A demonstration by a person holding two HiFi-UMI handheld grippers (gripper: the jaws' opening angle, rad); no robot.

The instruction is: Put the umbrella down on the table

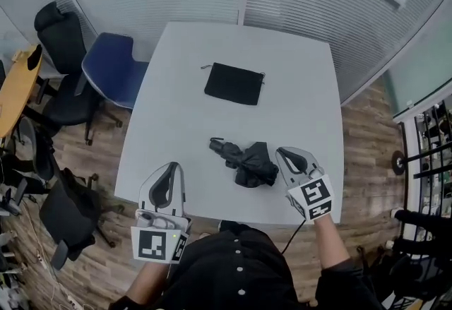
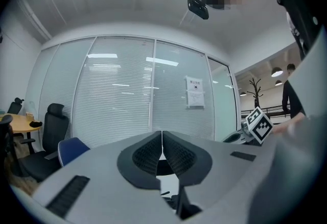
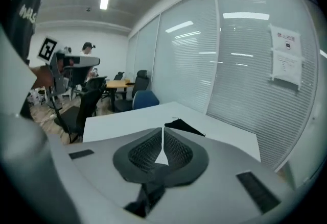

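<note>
Blind-covered glass walls close off the room in the head view, and a white table fills the middle of the frame, with a blue chair at its upper left. The umbrella lies folded but loosely bunched on the tabletop, lower centre, fairly near the front edge. Neither tool holds it. A flat black pouch lies well apart, higher in the frame. The left gripper sits at lower left near the table's front edge. The right gripper appears just beside the umbrella's right side in the frame, though whether it touches the fabric cannot be told from here.

The left gripper view shows the left gripper closed, its pads meeting with nothing between them, and the blinds straight ahead.

The right gripper view shows the right gripper closed and empty as well, with the pouch beyond it on the table.

The umbrella looks already set down. The likely trouble is the loose canopy: a careless sweep of the right gripper could snag the fabric and drag the umbrella towards the near edge.
</note>
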